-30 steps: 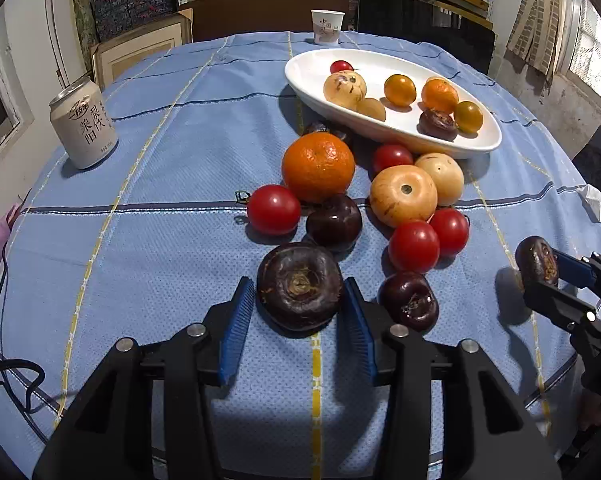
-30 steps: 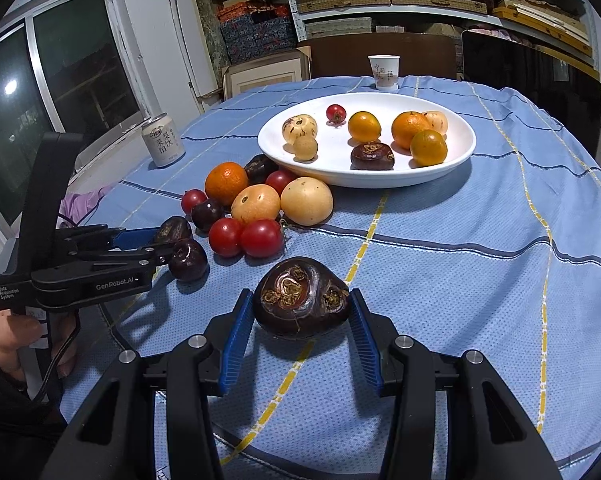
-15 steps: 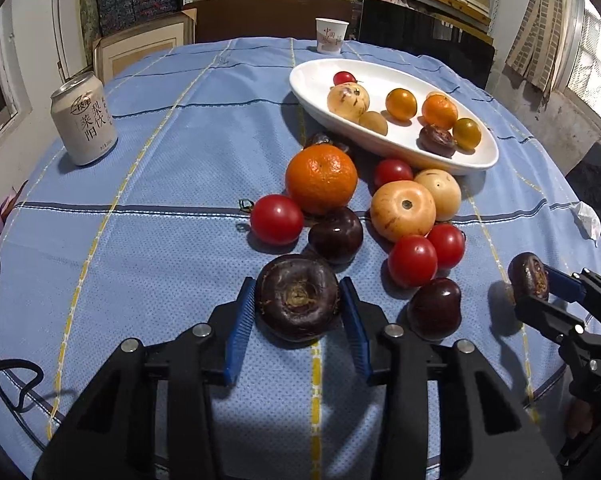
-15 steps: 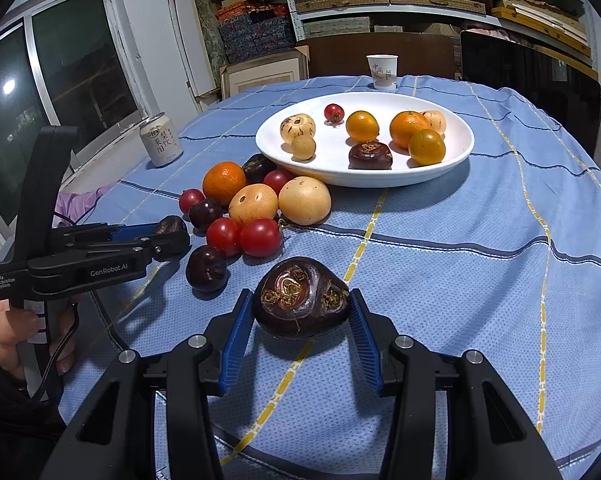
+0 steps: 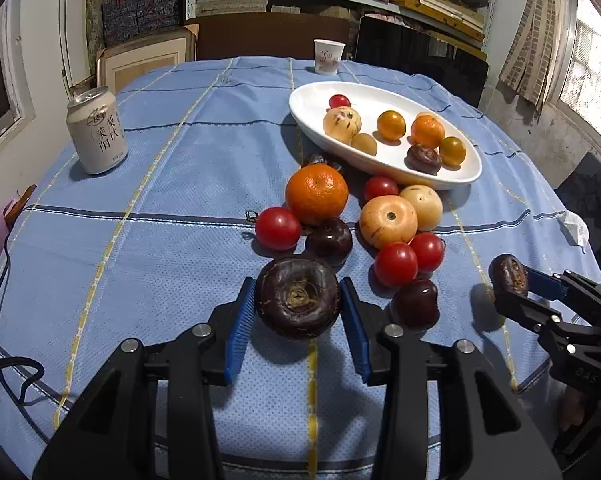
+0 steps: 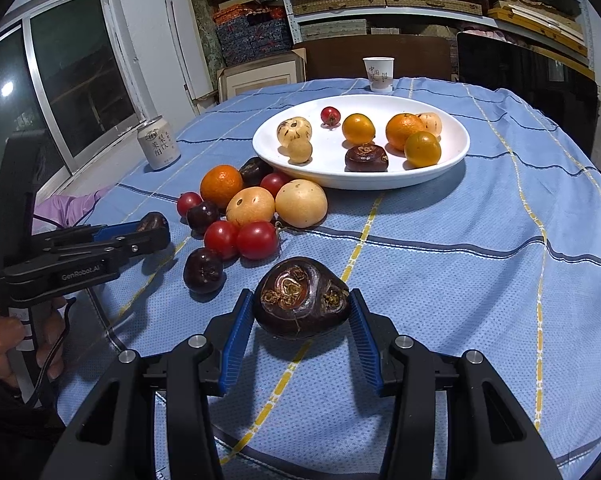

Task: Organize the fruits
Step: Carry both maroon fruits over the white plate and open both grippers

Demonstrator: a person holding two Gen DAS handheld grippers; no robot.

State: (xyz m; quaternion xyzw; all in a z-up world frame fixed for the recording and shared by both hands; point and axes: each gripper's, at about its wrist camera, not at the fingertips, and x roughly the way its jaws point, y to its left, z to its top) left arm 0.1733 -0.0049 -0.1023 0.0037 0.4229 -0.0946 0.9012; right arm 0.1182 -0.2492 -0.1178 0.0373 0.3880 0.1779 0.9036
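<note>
— Where can you pass to the white plate (image 6: 452, 160)?

— On your right the blue tablecloth (image 6: 480, 264) is bare up to its rim. On your left the loose fruit cluster (image 6: 256, 208) blocks you, and the can (image 6: 158, 144) stands beyond.

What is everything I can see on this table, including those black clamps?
plate: one, white, far part of the cloth
fruits in plate: eight; three orange, three pale, one red, one dark brown
mandarin: one, orange, in front of the plate
tomatoes: four, red, in the loose cluster
pale fruits: two, cream, in the cluster
loose dark fruits: three, purple-brown, in the cluster
can: one, white, left
paper cup: one, white, behind the plate
tablecloth: one, blue, striped
left gripper: black, blue pads; jaws just closed on flat dark fruit
right gripper: same colours; grips knobbly dark fruit
hand: one, on the left gripper's handle
</note>
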